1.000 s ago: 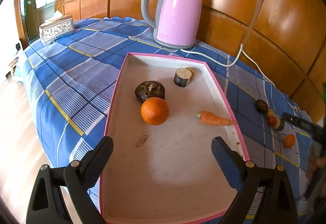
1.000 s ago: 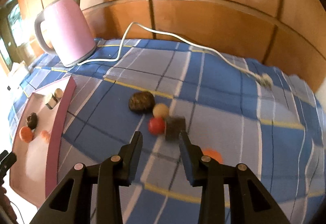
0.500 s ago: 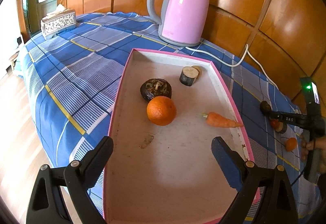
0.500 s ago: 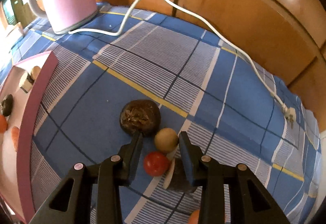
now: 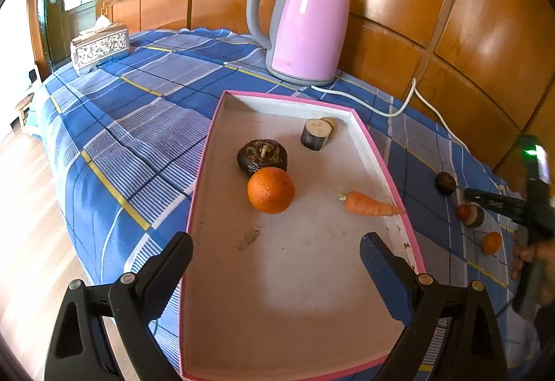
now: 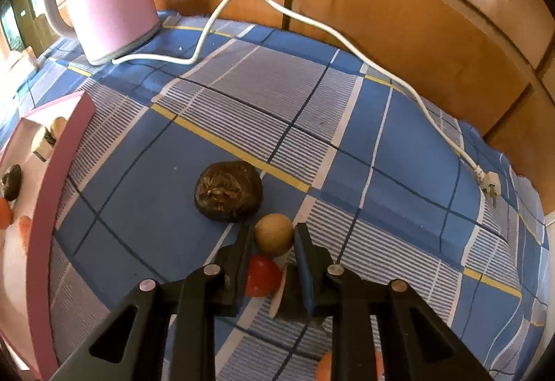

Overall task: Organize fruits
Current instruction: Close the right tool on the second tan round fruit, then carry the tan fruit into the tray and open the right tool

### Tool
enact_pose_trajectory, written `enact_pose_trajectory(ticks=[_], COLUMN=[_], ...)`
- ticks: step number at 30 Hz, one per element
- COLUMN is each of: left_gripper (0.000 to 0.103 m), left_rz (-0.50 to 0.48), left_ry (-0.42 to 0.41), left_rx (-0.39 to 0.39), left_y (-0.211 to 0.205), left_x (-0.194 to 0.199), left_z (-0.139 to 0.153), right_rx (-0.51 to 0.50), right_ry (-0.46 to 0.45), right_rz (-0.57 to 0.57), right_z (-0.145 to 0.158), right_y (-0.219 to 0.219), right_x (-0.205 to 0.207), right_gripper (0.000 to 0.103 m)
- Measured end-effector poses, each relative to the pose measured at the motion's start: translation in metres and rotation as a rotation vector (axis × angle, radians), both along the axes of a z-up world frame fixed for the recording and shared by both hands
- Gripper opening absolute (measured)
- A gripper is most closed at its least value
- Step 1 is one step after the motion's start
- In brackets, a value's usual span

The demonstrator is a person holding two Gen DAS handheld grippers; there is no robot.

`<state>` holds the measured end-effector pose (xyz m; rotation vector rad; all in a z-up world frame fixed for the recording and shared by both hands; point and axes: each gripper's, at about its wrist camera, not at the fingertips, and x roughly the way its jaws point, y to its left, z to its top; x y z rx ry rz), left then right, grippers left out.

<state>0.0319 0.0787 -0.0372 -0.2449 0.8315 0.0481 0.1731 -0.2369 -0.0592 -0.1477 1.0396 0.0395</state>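
Closing in, the right gripper [image 6: 272,240] narrowed around a round tan fruit [image 6: 274,234]; left gripper [image 5: 275,254] gaped wide above the pink-rimmed tray [image 5: 374,159].

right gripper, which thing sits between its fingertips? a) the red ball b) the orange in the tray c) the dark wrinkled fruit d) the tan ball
d: in the right wrist view the right gripper has its two fingertips on either side of the tan ball, with the red ball nearer the camera and the dark wrinkled fruit off to the left.

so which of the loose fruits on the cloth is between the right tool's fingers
The small tan ball, gripped by the right tool. The red ball sits nearer the camera; the dark wrinkled fruit lies beyond.
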Motion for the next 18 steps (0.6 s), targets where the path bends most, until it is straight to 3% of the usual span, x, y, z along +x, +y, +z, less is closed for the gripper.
enact_pose_trajectory(ticks=[8, 18], left_gripper=[0.098, 0.098], left_rz=[-0.006, 0.007], left_ry=[-0.008, -0.030], left_rx=[-0.008, -0.002], left_y=[-0.003, 0.000], left_x=[-0.003, -0.012], left_z=[0.002, 0.009], right_rx=[0.129, 0.221], right_ry=[-0.179, -0.132], right_rz=[-0.006, 0.127], right_z=[0.046, 0.036], right_y=[0.008, 0.064], right_x=[-0.061, -0.109], right_gripper=[0.024, 0.024])
